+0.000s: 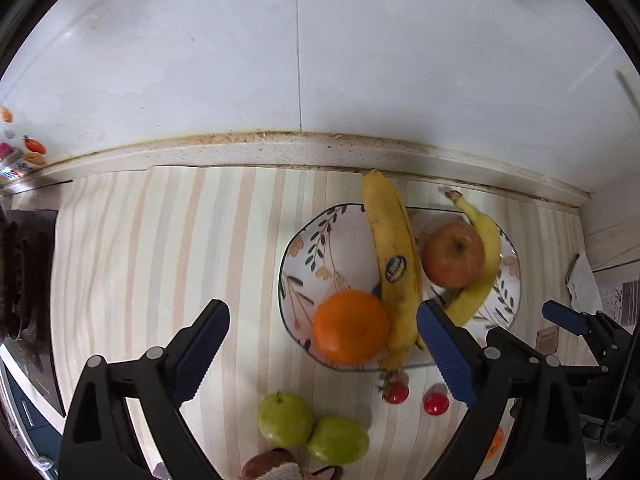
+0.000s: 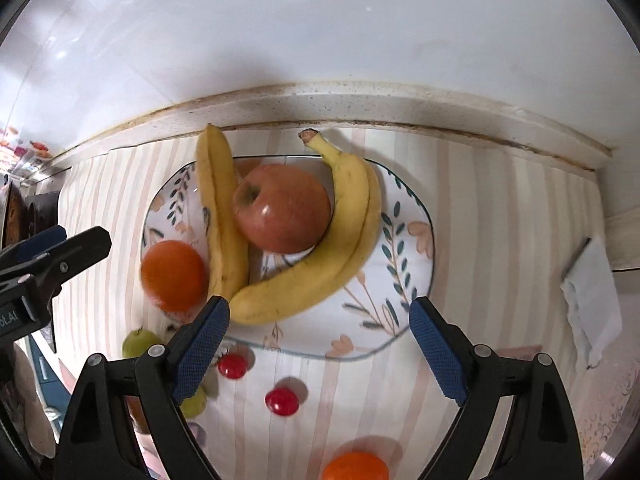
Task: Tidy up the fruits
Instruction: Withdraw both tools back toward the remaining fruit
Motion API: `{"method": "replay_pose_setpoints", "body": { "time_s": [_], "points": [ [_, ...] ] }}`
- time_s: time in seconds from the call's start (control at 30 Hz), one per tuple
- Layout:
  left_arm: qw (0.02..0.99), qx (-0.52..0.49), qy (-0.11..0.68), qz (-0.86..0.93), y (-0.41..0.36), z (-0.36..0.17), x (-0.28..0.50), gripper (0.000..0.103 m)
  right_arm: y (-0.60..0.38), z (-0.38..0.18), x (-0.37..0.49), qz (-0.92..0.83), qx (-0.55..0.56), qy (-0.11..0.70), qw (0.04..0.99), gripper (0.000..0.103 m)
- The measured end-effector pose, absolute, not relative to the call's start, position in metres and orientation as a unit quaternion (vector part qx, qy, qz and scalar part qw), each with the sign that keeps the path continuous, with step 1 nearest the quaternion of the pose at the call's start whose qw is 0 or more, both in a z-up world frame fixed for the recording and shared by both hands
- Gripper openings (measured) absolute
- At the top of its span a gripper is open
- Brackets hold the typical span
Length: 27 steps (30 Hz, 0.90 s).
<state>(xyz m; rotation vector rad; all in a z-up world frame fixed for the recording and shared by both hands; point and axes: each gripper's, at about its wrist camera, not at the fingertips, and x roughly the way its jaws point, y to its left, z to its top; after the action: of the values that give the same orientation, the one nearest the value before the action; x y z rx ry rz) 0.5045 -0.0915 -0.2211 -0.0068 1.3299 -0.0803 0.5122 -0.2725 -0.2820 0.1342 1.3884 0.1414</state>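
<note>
Yellow bananas (image 2: pixel 332 248), red apple (image 2: pixel 282 208) and orange (image 2: pixel 174 274) heaped on floral plate (image 2: pixel 416 248) near counter's back edge; green apples (image 1: pixel 312 432), cherry tomatoes (image 2: pixel 282 401) loose toward front edge. Left gripper (image 1: pixel 320 356) and right gripper (image 2: pixel 320 350) overhead, jaws apart, empty. Risk: orange perched at plate's rim, liable to roll off if nudged.

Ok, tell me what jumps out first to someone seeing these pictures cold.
The flowered plate near the back wall draws the eye: a red apple sits between two bananas, with an orange at the plate's left edge. In front of it, on the striped mat, lie two green apples, two small red fruits and a second orange. Both the left gripper and the right gripper hang open above, holding nothing.
</note>
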Motion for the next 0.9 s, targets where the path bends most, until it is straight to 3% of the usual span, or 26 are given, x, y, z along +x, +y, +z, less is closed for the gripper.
{"method": "replay_pose_setpoints", "body": {
  "time_s": [0.6,0.9],
  "points": [
    [0.869,0.027,0.493,-0.025,-0.09,-0.142,0.39,0.096,-0.28,-0.177,0.393,0.037,0.062,0.509,0.858,0.093],
    [0.878,0.009,0.477,-0.034,-0.092,-0.126,0.346,0.096,-0.286,-0.144,0.339,0.036,0.085,0.48,0.872,0.093]
  ]
}}
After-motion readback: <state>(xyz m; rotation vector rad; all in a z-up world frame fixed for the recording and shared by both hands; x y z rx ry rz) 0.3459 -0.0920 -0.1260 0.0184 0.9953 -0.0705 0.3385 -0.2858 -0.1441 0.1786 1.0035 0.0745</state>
